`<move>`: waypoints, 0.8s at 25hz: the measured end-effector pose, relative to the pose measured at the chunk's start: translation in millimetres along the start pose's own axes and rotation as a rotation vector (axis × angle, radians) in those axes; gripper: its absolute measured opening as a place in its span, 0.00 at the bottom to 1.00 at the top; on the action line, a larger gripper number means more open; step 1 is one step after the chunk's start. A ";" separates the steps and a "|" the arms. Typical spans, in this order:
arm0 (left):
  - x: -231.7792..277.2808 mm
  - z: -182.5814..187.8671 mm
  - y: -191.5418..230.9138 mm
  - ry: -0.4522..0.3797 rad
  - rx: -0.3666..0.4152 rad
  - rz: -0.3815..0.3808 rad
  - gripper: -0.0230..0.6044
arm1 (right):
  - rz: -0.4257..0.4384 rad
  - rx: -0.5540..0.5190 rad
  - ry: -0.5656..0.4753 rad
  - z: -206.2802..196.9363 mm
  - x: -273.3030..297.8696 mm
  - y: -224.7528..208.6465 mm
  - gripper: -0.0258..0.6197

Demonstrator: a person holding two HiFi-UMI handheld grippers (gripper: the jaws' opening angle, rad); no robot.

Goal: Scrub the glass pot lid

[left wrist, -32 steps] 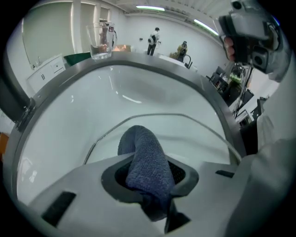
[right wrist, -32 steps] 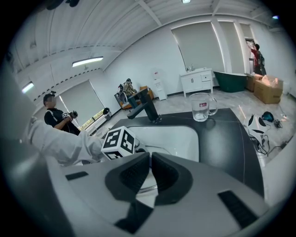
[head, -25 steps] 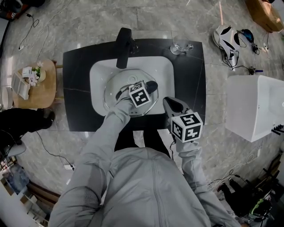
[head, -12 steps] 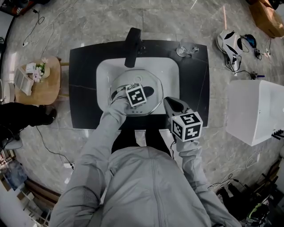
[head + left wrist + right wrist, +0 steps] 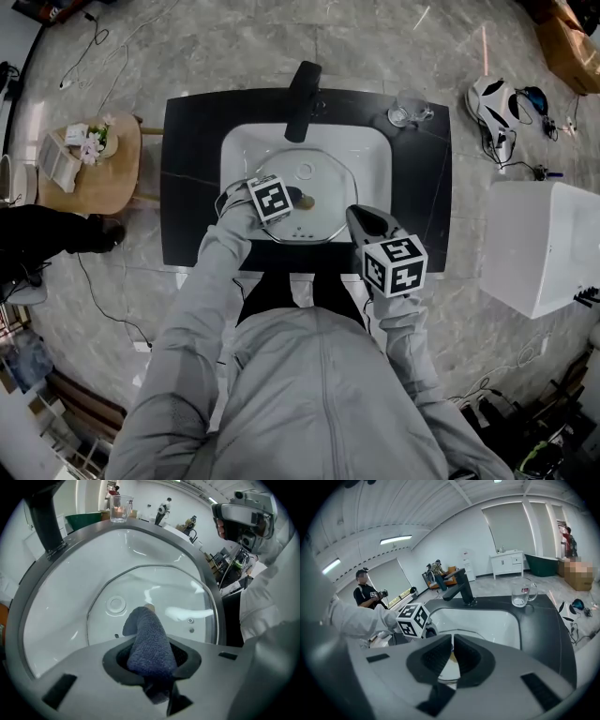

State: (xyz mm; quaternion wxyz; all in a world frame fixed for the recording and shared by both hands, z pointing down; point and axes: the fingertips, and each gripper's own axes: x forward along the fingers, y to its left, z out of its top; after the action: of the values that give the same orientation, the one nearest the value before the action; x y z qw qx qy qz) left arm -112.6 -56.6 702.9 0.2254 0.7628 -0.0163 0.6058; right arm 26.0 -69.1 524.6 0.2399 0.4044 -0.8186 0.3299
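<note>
The glass pot lid lies flat in the white sink basin; the left gripper view shows the lid with its metal rim filling the bowl. My left gripper hangs over the lid's left part. It is shut on a dark blue cloth, and the cloth's tip rests on the glass by a small tan spot. My right gripper is held over the counter's front edge, right of the lid. Its jaws are shut with nothing between them.
A black faucet stands behind the basin on the black counter. A glass mug sits at the counter's back right corner. On the floor are a wooden side table to the left and a white cabinet to the right.
My left gripper has slid with the cloth from the lid's middle toward its left side. The right gripper has stayed in place.
</note>
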 end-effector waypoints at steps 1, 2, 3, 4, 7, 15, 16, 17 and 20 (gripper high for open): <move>-0.9 -4.7 0.1 0.006 -0.003 -0.001 0.21 | 0.002 -0.003 -0.001 1.0 0.6 1.5 0.09; -1.6 -9.8 1.3 0.015 -0.007 0.002 0.21 | 0.003 -0.005 -0.002 2.4 1.1 2.9 0.09; -3.1 -15.0 4.1 0.026 -0.014 0.011 0.21 | 0.004 -0.008 -0.004 3.9 1.5 4.4 0.09; -5.2 -20.2 7.6 0.038 -0.024 0.023 0.21 | 0.006 -0.011 -0.005 5.6 1.8 5.9 0.09; -8.8 -35.3 15.2 0.090 -0.041 0.049 0.21 | 0.009 -0.016 -0.007 8.4 2.4 9.3 0.09; -1.8 -38.3 3.0 0.129 -0.039 0.000 0.21 | 0.027 -0.008 -0.050 12.7 -2.2 9.6 0.09; -0.9 -37.2 1.5 0.130 -0.038 -0.006 0.21 | 0.019 -0.008 -0.044 11.1 -2.4 7.2 0.09; -0.8 -35.4 0.1 0.129 -0.034 -0.011 0.21 | 0.013 -0.007 -0.038 9.4 -2.6 4.8 0.09; -7.5 -19.2 -13.8 0.093 -0.033 -0.055 0.21 | 0.013 0.003 -0.048 7.5 -5.8 0.2 0.09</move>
State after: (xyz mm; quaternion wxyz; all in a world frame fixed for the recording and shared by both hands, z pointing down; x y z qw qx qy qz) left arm -128.1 -39.2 694.6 0.2553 0.7301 0.0052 0.6339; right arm 28.1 -71.7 515.7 0.2175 0.4072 -0.8262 0.3229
